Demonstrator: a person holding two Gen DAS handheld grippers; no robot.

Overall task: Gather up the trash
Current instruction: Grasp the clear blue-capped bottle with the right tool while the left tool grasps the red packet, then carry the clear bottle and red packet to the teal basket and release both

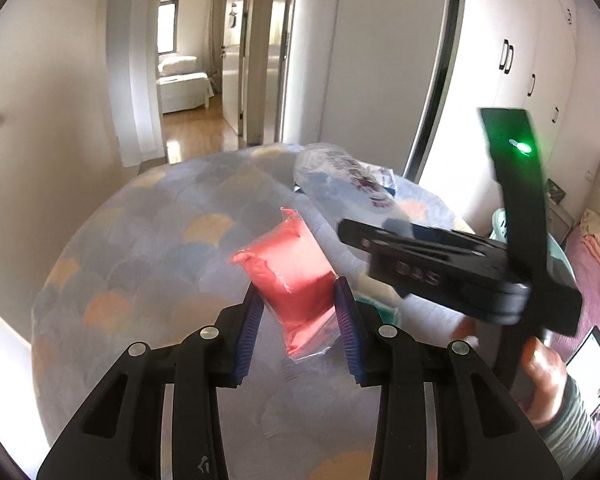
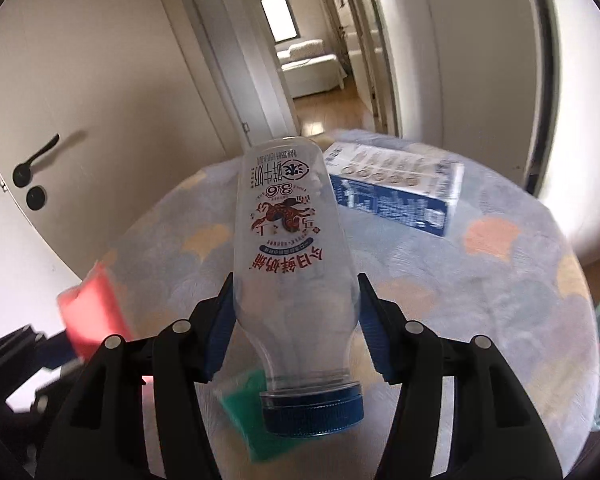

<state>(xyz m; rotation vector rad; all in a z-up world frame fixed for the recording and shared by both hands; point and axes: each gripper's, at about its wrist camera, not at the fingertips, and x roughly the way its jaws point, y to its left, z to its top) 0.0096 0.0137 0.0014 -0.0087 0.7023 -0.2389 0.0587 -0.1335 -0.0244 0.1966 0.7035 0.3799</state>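
My left gripper [image 1: 298, 312] is shut on a red plastic pouch [image 1: 290, 272] and holds it above the round table with the pastel scale-pattern cloth [image 1: 148, 264]. My right gripper [image 2: 296, 312] is shut on a clear empty milk bottle [image 2: 290, 248] with a blue cap [image 2: 314, 410], cap toward the camera. The bottle also shows in the left wrist view [image 1: 348, 180], past the right gripper's black body [image 1: 452, 268]. The red pouch appears blurred at the left of the right wrist view [image 2: 90, 312].
A blue and white carton [image 2: 396, 192] lies on the far side of the table. A green wrapper [image 2: 256, 420] lies on the cloth under the bottle. A white door with a black handle [image 2: 32, 164] stands left. A pink bed [image 1: 596, 264] is at right.
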